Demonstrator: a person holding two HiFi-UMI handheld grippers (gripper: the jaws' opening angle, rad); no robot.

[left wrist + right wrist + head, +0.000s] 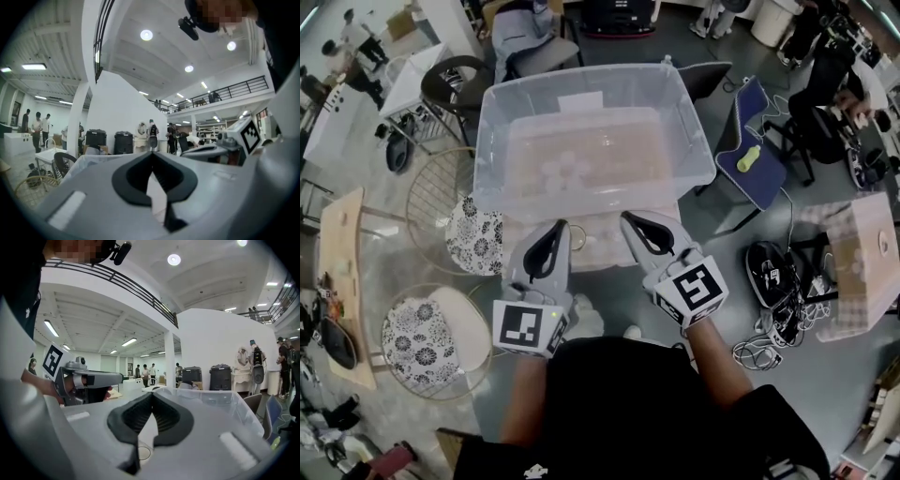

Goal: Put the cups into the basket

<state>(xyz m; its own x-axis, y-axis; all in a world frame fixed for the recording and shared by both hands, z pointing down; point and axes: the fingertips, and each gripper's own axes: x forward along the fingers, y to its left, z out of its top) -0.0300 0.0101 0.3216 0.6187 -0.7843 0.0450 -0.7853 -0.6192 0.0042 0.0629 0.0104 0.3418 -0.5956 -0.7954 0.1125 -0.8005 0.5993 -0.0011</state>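
Two grippers are held side by side just short of the near wall of the clear bin (581,73). On the left gripper (560,228) and the right gripper (628,218) alike the jaws are pressed together with nothing between them, and the tips are aimed level at the bin. This is judged a ready stance ahead of a reach over the rim, with no cup taken up yet. Pale round shapes, taken to be the cups (565,170), are seen dimly through the bin's cloudy plastic, clustered on its floor near the middle. A round wire basket (427,187) is set low to the left of the bin, lined with black-and-white flowered cloth and open-topped, and is judged the likely destination. The bin is shaped as a thin-walled rectangle with rounded corners and a flared rim. The jaws are formed of smooth grey shell, with ribbed black pads around a teardrop hollow
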